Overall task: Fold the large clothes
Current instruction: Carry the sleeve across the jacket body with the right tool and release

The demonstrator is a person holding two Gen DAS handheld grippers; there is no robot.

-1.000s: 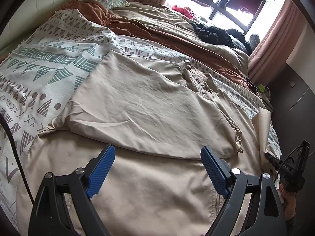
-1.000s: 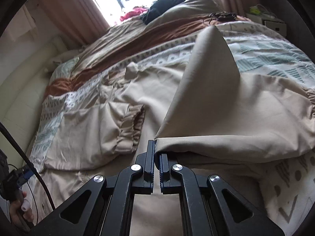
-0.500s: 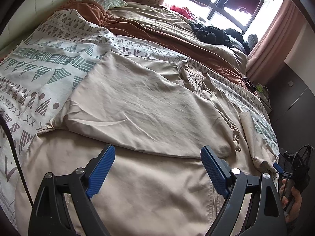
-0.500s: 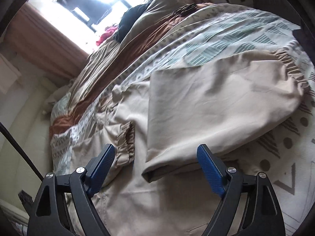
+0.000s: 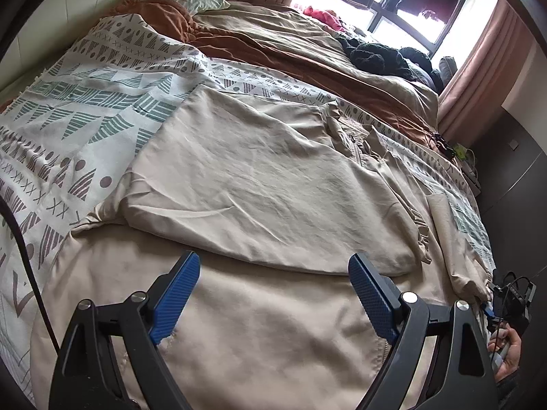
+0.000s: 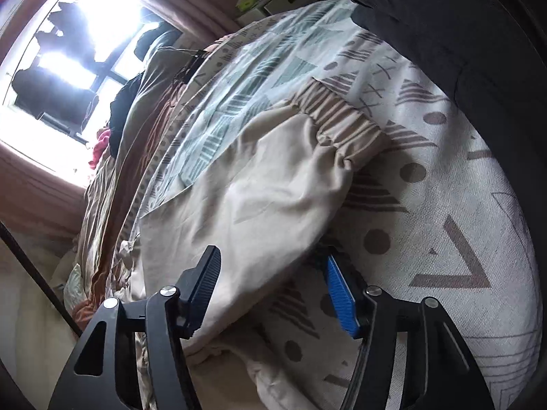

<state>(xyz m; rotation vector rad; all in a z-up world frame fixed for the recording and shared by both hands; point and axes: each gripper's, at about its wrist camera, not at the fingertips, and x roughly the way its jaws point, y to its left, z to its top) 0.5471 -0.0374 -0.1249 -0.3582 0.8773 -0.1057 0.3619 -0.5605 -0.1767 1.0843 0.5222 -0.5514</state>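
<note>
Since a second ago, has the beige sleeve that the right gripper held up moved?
Yes. The sleeve has dropped from its raised peak and lies flat on the patterned blanket, cuff toward the bed's edge.

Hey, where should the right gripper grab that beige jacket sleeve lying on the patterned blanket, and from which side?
Grip the sleeve mid-length along its near folded edge, coming from below in the right wrist view, not at the bunched elastic cuff. That edge is thin enough to pinch and already lies between the closing fingers of the right gripper; it probably lifts off the patterned blanket easily.
</note>
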